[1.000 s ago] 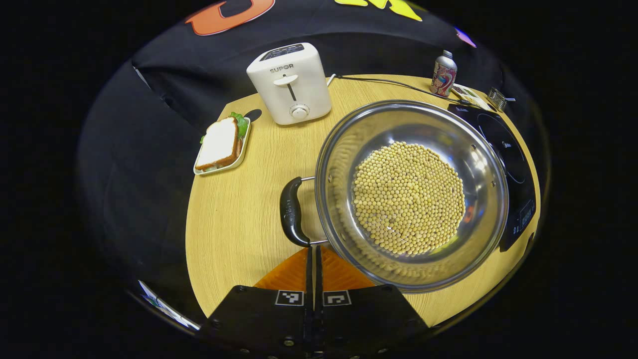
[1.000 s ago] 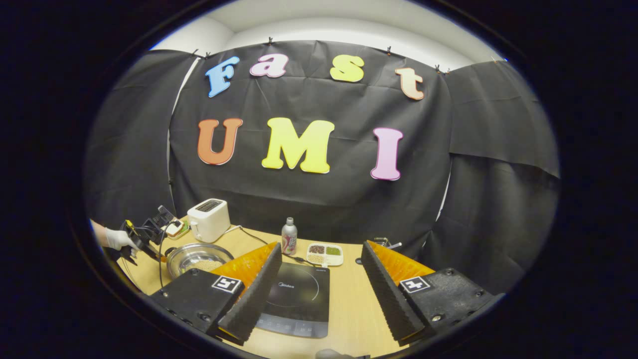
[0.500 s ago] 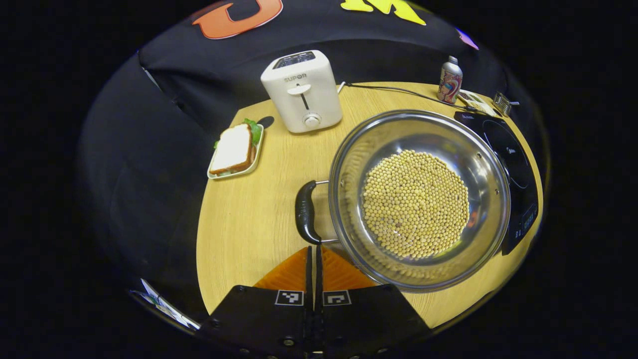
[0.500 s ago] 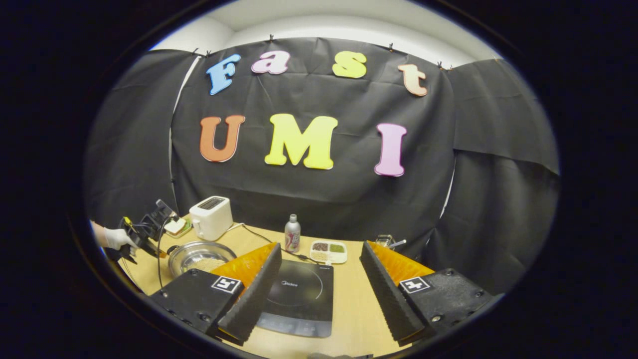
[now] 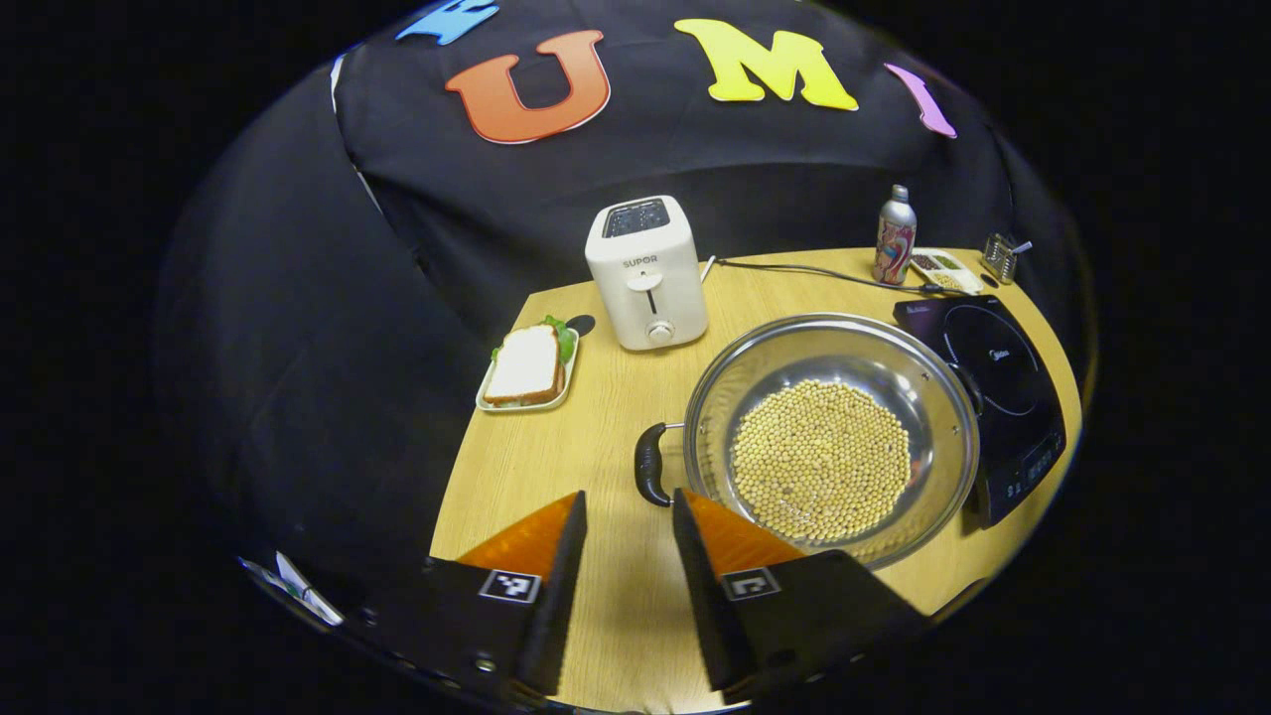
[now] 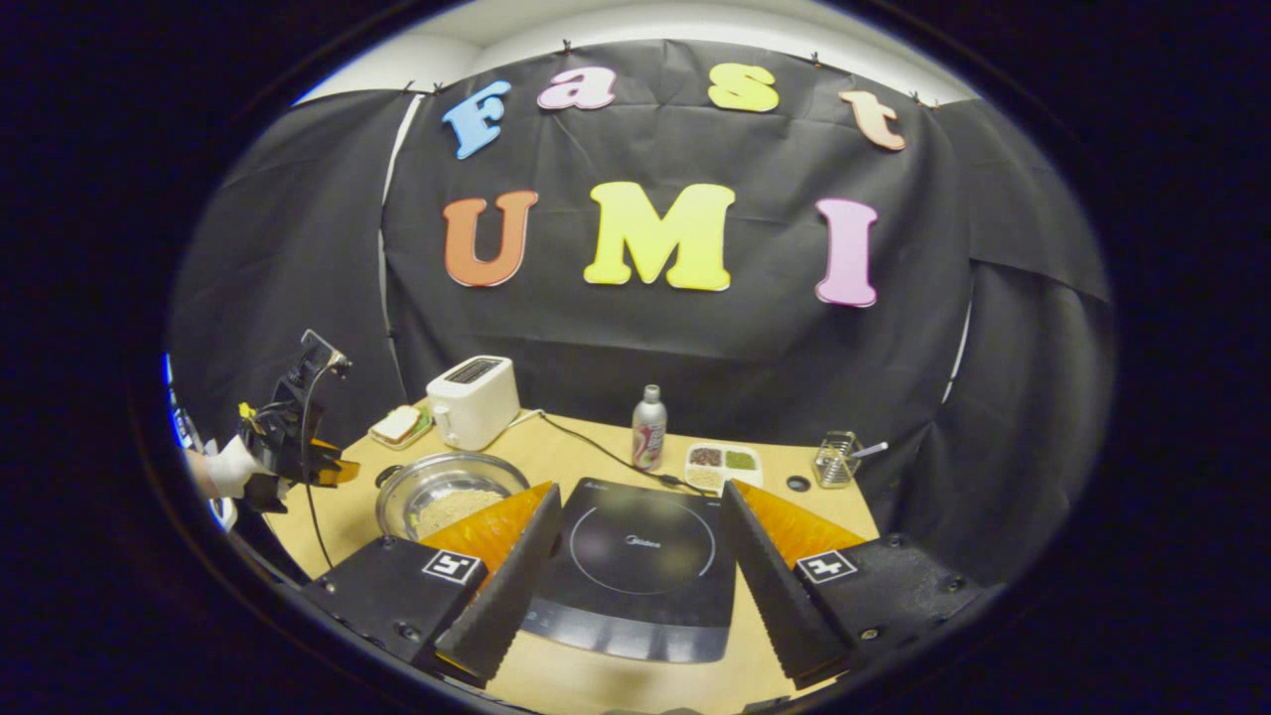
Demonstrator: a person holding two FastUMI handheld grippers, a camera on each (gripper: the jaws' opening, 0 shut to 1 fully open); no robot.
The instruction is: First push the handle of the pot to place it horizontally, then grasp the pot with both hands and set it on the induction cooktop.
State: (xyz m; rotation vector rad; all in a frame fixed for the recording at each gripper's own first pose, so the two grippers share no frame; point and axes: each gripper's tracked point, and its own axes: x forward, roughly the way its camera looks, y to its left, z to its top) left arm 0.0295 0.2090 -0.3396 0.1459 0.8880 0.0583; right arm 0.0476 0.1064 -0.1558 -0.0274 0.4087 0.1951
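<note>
The left gripper (image 5: 628,516), whose fingers were pressed together with their tips at the near end of the pot's black handle (image 5: 650,464) a second ago, has pulled back and up and now stands open, its fingers apart and touching nothing. The handle lies just ahead of them, sticking out sideways from the pot's (image 5: 832,437) left rim. The pot, its bottom covered with soybeans (image 5: 820,459), sits on the bench (image 5: 556,437) right beside the induction cooktop (image 5: 998,382), not yet on it.

The push on the handle looks finished, and the opened fingers suggest the left gripper is getting ready to take that handle.

The right gripper (image 6: 635,541) is open too, empty, and has come closer over the cooktop (image 6: 635,551), with the pot (image 6: 447,487) off to its left. It has yet to reach the pot's far side.
</note>
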